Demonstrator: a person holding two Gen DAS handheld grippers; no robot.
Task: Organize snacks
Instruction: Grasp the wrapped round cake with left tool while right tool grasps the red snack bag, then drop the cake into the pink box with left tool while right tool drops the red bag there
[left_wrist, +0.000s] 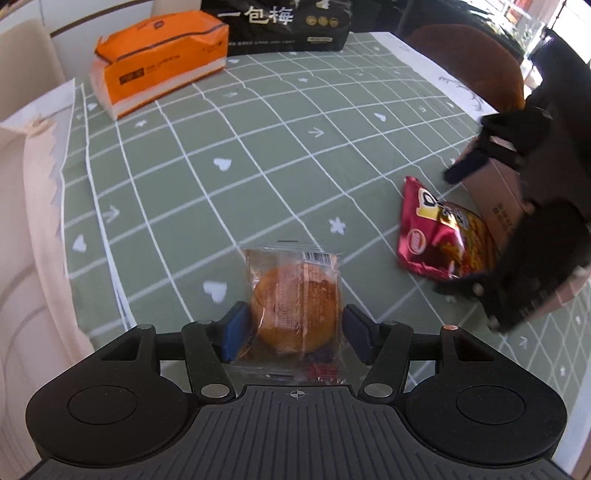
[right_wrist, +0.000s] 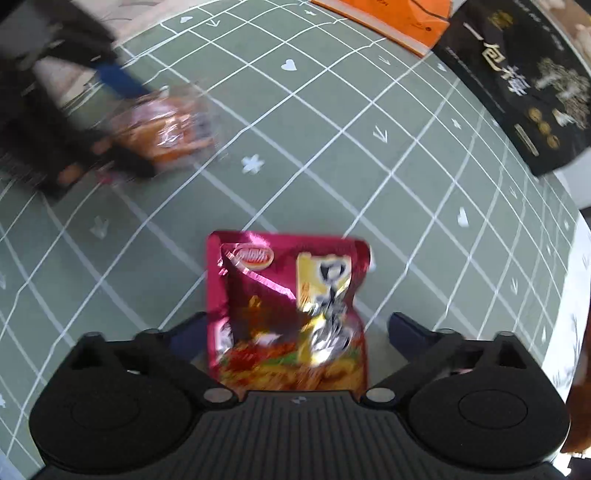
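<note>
A round golden cake in a clear wrapper (left_wrist: 293, 310) lies on the green checked tablecloth (left_wrist: 229, 192) between the fingers of my left gripper (left_wrist: 293, 330). The jaws are open, with the left pad touching the wrapper's edge and the right pad a little apart. The cake shows blurred in the right wrist view (right_wrist: 162, 129). A red foil snack bag (right_wrist: 288, 314) lies between the open fingers of my right gripper (right_wrist: 295, 332), with gaps on both sides. The bag also shows in the left wrist view (left_wrist: 439, 236), next to a brown cardboard box (left_wrist: 506, 206).
An orange tissue pack (left_wrist: 159, 62) and a large black snack bag with white characters (left_wrist: 288, 26) sit at the far side of the table. A brown chair (left_wrist: 476, 62) stands beyond the far right edge. Pale cloth (left_wrist: 29, 229) hangs at the left.
</note>
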